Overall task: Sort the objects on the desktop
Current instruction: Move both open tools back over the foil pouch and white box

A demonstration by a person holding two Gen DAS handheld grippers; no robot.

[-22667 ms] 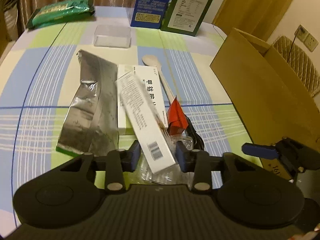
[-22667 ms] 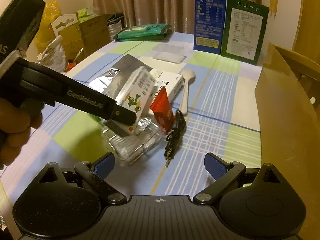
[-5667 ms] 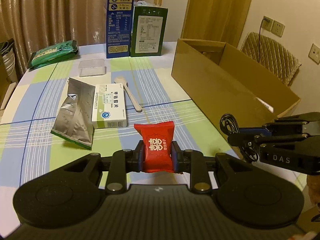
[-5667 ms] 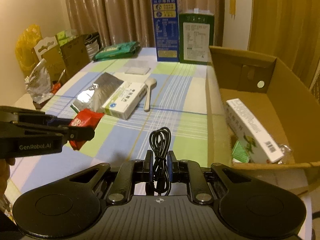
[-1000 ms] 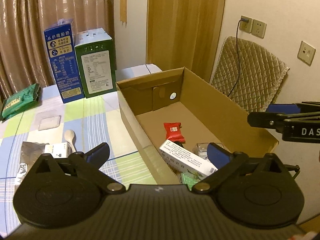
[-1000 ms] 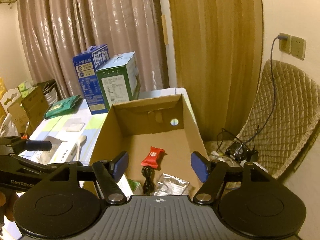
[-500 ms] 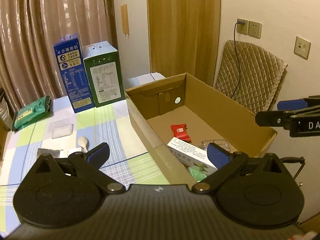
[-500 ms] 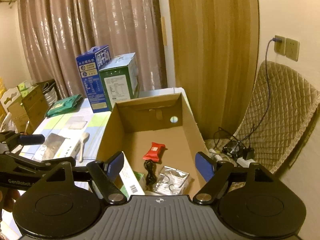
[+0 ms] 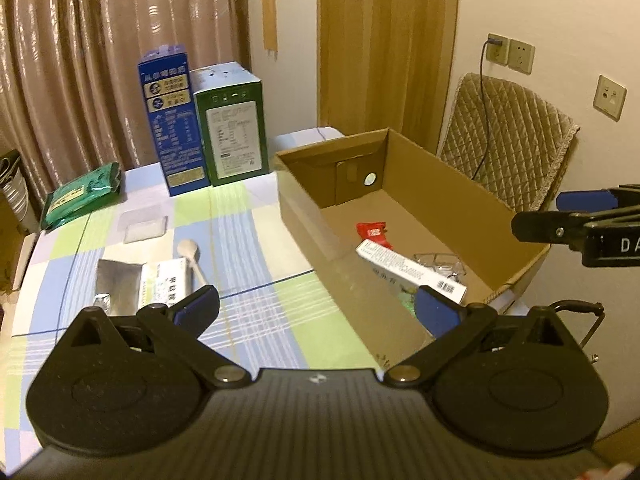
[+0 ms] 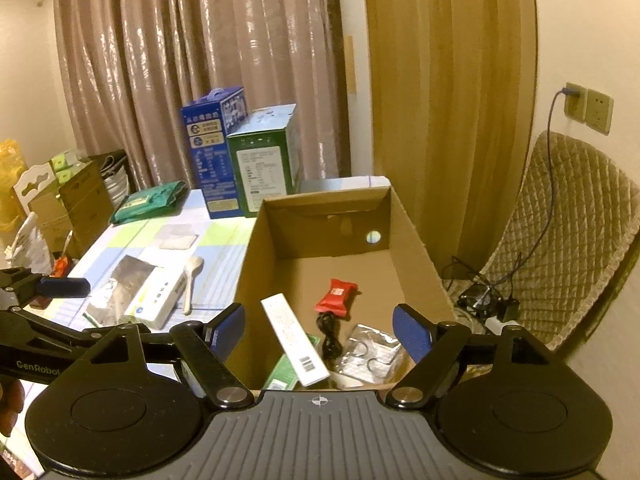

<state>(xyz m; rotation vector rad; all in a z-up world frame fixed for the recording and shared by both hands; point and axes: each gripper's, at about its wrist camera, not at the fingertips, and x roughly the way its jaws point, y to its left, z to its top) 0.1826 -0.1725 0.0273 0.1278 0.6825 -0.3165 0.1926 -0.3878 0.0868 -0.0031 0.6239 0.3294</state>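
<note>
The open cardboard box (image 9: 460, 176) (image 10: 416, 240) stands at the table's right edge. Inside lie a red snack packet (image 9: 374, 232) (image 10: 336, 294), a long white medicine box (image 9: 408, 270) (image 10: 294, 344), a black cable (image 10: 328, 338) and a clear plastic tray (image 10: 372, 354). On the table remain a white medicine box (image 9: 170, 284) (image 10: 158, 304), a silver foil pouch (image 9: 116, 286) (image 10: 124, 280), a wooden spoon (image 9: 192, 258) (image 10: 190, 280) and a clear lid (image 9: 144, 224) (image 10: 178, 238). My left gripper (image 9: 316, 308) is open and empty above the box's near left wall. My right gripper (image 10: 320, 326) is open and empty above the box.
A blue carton (image 9: 172, 120) and a green carton (image 9: 232, 124) stand at the table's back. A green packet (image 9: 80, 196) lies at the back left. A quilted chair (image 9: 508, 136) stands right of the box. Cartons (image 10: 76, 200) stand left of the table.
Both grippers have drawn back and up from the box, open and empty. The left view has swung left, showing more of the table.
</note>
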